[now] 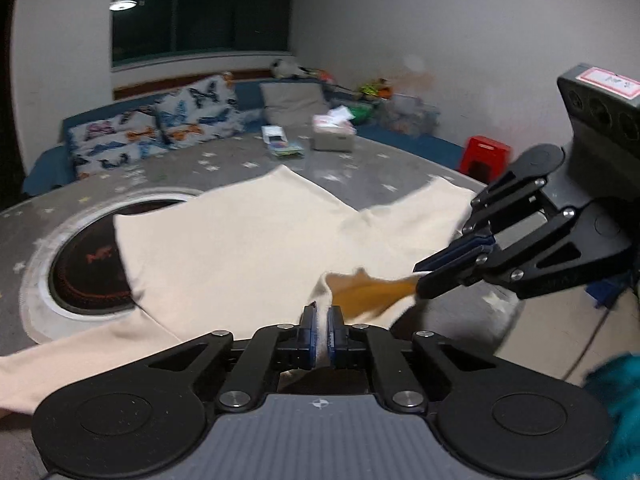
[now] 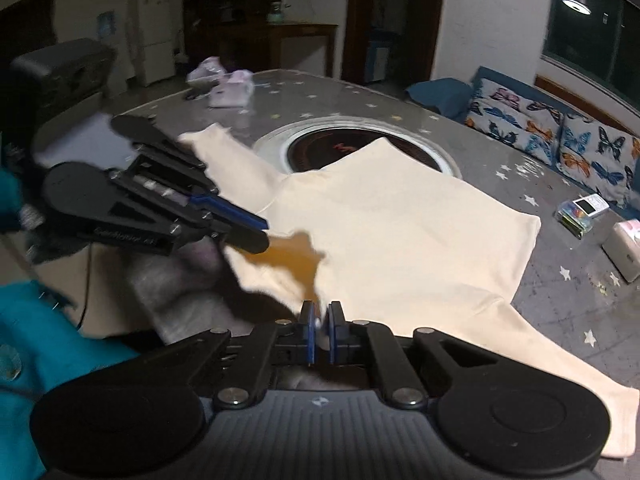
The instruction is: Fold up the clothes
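A cream long-sleeved shirt (image 1: pixel 240 236) is spread across the star-patterned bench (image 1: pixel 360 164), partly covering the round inset cooktop (image 1: pixel 86 264). Its near collar edge (orange lining exposed) is clamped by the left claw (image 1: pixel 319 330) and, just beside it, by the right claw (image 2: pixel 319 334).

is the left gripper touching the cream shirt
Touching. The left wrist view shows the left gripper shut on a pinch of the cream shirt.
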The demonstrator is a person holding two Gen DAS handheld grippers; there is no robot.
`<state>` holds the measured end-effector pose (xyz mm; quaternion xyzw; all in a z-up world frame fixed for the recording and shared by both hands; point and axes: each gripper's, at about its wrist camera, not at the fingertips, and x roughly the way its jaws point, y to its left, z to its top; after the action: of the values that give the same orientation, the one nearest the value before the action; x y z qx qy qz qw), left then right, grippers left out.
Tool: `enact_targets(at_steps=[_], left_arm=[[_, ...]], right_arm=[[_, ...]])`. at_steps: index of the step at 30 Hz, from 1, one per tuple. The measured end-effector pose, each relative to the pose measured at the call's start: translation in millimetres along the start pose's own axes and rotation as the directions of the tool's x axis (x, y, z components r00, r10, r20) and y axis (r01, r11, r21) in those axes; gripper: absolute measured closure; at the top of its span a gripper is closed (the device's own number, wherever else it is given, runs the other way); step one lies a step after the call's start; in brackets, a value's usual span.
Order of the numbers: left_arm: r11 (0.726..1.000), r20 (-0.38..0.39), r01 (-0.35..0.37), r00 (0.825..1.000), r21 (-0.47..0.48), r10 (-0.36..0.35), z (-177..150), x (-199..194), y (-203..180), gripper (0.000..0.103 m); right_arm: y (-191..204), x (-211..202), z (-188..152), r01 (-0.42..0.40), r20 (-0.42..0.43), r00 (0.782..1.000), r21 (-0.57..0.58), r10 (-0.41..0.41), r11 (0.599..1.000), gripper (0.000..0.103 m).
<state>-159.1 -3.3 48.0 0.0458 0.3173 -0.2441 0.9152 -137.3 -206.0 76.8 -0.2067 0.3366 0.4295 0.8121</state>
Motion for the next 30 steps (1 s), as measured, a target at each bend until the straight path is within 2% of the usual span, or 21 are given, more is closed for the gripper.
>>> enact_targets(at_steps=[4, 6, 10, 14, 20, 27, 30], left_arm=[[0.999, -0.025, 0.041, 0.999, 0.028, -0.041, -4, -3, -3, 0.095], [0.998, -0.021, 0.054, 0.998, 0.031, -0.054, -2, -7, -1, 0.094], [0.999, 0.048, 0.043, 0.998, 0.007, -0.043, 13, -21, 11, 0.094], [0.998, 0.075, -0.004, 0.997, -0.055, 0.009, 28, -8, 22, 0.094], [0.992, -0.01, 0.019, 1.0, -0.128, -0.02, 20, 41, 20, 0.094], [0.994, -0.047, 0.059, 0.997, -0.095, -0.063, 7, 50, 4, 0.094], [0.994, -0.051, 0.061, 0.997, -0.095, -0.066, 3, 49, 3, 0.094]], right_arm=[[4, 11, -14, -0.045, -0.062, 0.997, 0.03, 0.047, 0.999, 0.097], [3, 9, -16, -0.07, -0.071, 0.995, 0.041, 0.073, 0.997, 0.092], [-11, -12, -11, -0.077, -0.024, 0.997, 0.078, 0.079, 0.994, 0.091], [-35, -16, -10, 0.006, 0.022, 1.0, 0.142, -0.01, 0.99, 0.09], [-75, 7, -20, 0.117, 0.035, 0.991, 0.282, -0.132, 0.952, 0.09], [-110, 24, -30, 0.173, 0.083, 0.971, 0.401, -0.224, 0.899, 0.09], [-124, 35, -33, 0.199, 0.072, 0.964, 0.44, -0.256, 0.875, 0.09]])
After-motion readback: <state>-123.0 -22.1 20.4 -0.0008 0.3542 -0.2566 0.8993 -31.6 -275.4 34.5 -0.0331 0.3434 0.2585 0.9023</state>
